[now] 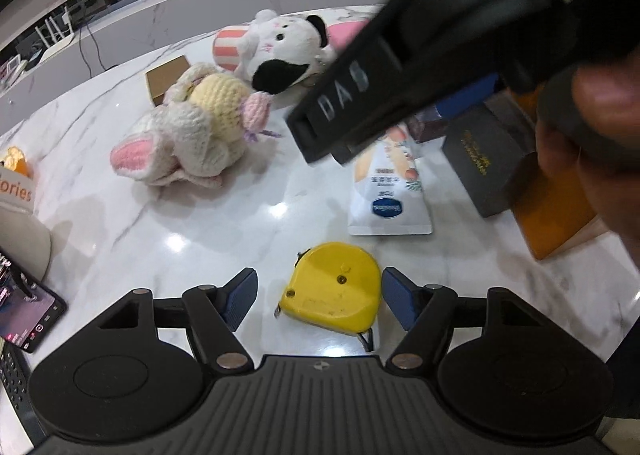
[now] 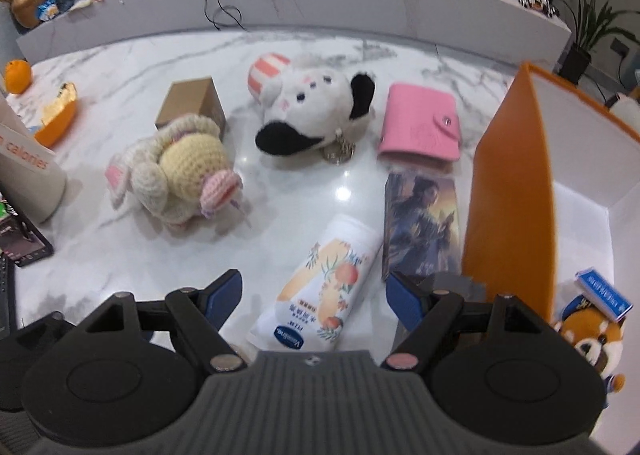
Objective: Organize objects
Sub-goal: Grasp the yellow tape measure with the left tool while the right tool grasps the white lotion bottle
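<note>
A yellow tape measure [image 1: 332, 287] lies flat on the marble table [image 1: 208, 239] between the fingers of my left gripper [image 1: 320, 303]. The jaws are open, with a clear gap at the left pad [image 1: 240, 301]. My right gripper [image 2: 314, 303] is open and straddles a white lotion tube [image 2: 324, 279] that lies on the table without touching either pad. In the left wrist view the right gripper's blurred black body [image 1: 400, 67] and a hand [image 1: 592, 135] hang over the tube [image 1: 388, 191]. An orange box [image 2: 512, 195] with a white inside stands to the right.
A crochet bunny [image 2: 180, 171], a black-and-white plush [image 2: 312, 111], a pink wallet [image 2: 420, 123], a picture card box [image 2: 424, 223] and a brown box [image 2: 192, 99] lie beyond. The orange box holds a red panda plush [image 2: 592, 343]. A dark box [image 1: 484, 163] lies beside it. A phone [image 1: 28, 315] lies at the left.
</note>
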Demonstrator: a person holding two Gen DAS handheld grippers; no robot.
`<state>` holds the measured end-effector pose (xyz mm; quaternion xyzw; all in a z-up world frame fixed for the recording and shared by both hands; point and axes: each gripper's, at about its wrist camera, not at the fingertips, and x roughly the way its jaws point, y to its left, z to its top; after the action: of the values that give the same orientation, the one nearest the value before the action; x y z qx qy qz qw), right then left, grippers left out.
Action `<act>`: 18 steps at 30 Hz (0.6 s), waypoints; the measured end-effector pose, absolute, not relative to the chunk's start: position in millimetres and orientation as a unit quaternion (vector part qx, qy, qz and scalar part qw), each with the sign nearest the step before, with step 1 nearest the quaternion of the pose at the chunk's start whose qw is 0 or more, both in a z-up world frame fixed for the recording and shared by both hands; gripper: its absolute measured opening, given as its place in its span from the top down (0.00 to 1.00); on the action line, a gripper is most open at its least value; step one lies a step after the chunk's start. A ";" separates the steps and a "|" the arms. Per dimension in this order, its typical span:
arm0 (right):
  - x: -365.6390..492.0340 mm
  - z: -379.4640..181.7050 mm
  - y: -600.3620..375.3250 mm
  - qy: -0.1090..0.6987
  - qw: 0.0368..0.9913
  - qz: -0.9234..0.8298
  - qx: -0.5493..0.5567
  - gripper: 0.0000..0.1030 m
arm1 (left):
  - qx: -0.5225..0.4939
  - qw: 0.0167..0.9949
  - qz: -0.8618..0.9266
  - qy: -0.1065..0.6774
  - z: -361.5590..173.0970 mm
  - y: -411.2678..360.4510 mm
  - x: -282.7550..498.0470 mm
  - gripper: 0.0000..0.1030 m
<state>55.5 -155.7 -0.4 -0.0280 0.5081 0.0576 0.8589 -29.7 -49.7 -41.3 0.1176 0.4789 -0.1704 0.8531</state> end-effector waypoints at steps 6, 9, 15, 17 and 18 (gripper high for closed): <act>63.0 -19.5 -147.4 0.525 0.850 0.024 -0.026 0.22 | 0.111 0.854 -0.144 0.488 -41.7 -31.7 -26.3 0.20; 68.0 -22.6 -145.0 0.519 0.855 0.009 -0.020 0.22 | 0.117 0.852 -0.139 0.491 -44.3 -27.2 -27.9 0.20; 74.0 -29.4 -128.9 0.514 0.857 -0.001 -0.029 0.20 | 0.125 0.848 -0.135 0.497 -48.2 -16.7 -31.0 0.21; 74.6 -31.5 -121.4 0.511 0.858 -0.002 -0.044 0.20 | 0.120 0.848 -0.134 0.498 -48.7 -11.0 -31.5 0.23; 74.9 -33.1 -118.1 0.510 0.858 -0.004 -0.053 0.20 | 0.118 0.849 -0.133 0.498 -48.6 -8.7 -31.5 0.24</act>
<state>74.9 -118.1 -33.1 -0.0531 0.5103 -0.0037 0.8583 -31.5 -8.7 -48.6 0.1176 0.4983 -0.1326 0.8487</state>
